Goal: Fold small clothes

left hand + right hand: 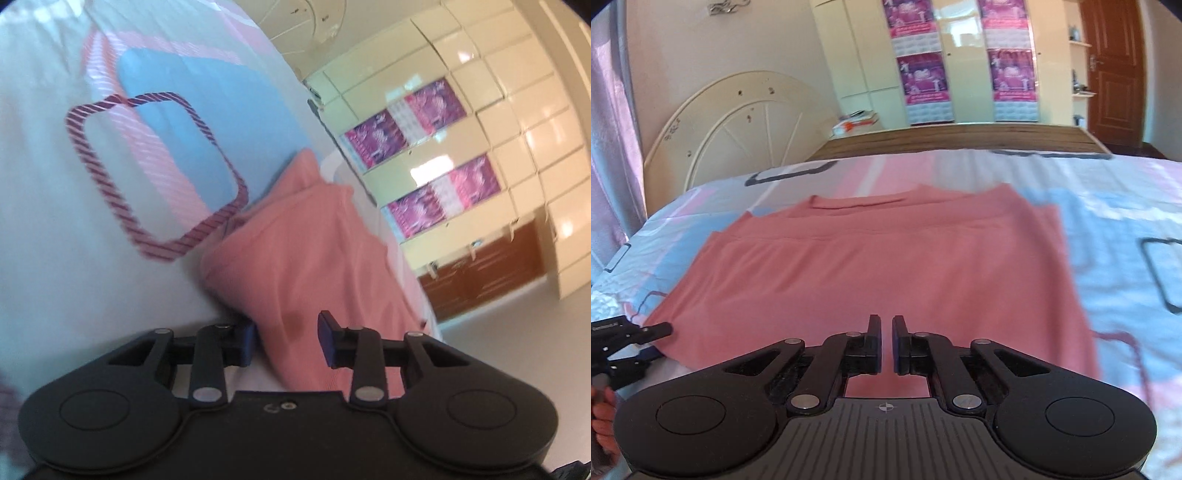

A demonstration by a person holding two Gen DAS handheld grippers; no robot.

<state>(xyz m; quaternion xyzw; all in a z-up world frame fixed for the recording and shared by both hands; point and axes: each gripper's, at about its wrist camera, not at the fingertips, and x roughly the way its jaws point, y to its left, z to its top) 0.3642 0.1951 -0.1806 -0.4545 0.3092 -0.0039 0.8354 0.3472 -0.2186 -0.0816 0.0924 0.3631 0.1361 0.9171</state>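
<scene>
Pink shirt (879,258) flat on bedsheet (1126,266); right jaws clenched above hem, left jaws parted, straddling its edge

The left wrist view rides just behind the left claw (287,341) and is rolled steeply, so the bed (55,221) tilts up its left side and the wardrobe (461,147) leans on the right; it sits close over the pink shirt (295,258). The right wrist view looks level-framed and downward past the right claw (885,343), across the pink shirt (886,266) toward the wardrobe (960,59) beyond the bed's (1108,229) far side. Both share shirt, bed and wardrobe.
</scene>
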